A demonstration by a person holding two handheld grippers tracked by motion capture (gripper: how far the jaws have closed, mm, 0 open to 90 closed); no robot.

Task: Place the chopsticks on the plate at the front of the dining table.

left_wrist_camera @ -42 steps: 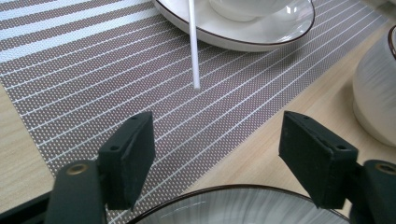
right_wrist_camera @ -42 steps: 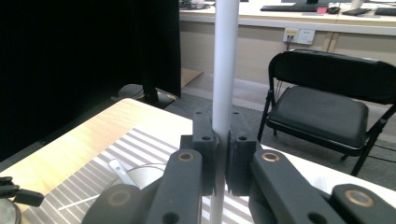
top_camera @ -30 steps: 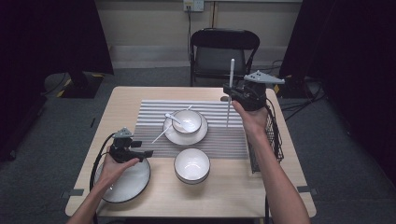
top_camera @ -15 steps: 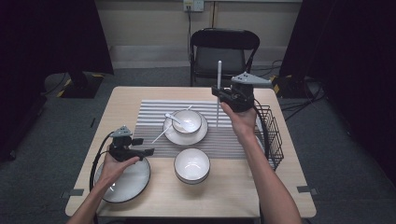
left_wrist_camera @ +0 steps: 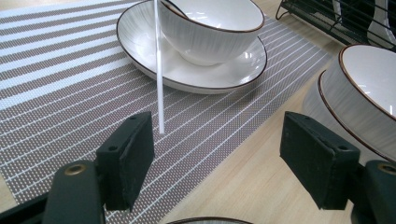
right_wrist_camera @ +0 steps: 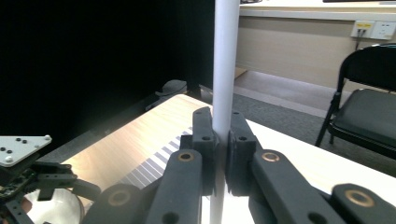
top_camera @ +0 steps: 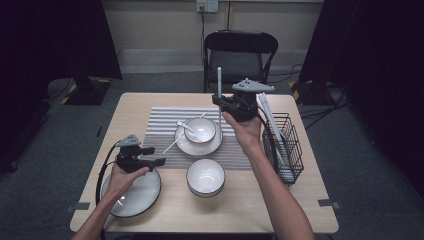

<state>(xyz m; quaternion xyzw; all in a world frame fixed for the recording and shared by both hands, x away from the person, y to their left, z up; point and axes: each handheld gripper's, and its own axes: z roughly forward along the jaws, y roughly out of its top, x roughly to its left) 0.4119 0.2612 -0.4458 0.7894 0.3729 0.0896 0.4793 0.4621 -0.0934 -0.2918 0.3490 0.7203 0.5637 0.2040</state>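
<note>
My right gripper [top_camera: 220, 103] [right_wrist_camera: 221, 135] is shut on a white chopstick [top_camera: 219, 82] [right_wrist_camera: 225, 56] and holds it upright above the back of the striped mat [top_camera: 160, 130], just right of a small bowl [top_camera: 200, 129] [left_wrist_camera: 215, 28]. That bowl sits on a plate [top_camera: 187, 146] and holds a spoon [top_camera: 187, 127]. A second white chopstick [top_camera: 172, 143] [left_wrist_camera: 159, 70] leans on that plate's rim. My left gripper [top_camera: 157, 161] [left_wrist_camera: 217, 158] is open over a large plate [top_camera: 142, 192] at the front left; its jaws have just been closing slightly, with nothing between them.
An empty bowl [top_camera: 205, 176] [left_wrist_camera: 364, 93] stands at the front centre of the table. A black wire basket [top_camera: 290, 145] with white utensils sits at the right edge. A black folding chair [top_camera: 240, 50] stands behind the table.
My right hand has carried the upright chopstick leftward, from over the wire basket to beside the bowl on the plate. The left hand has stayed in place.
</note>
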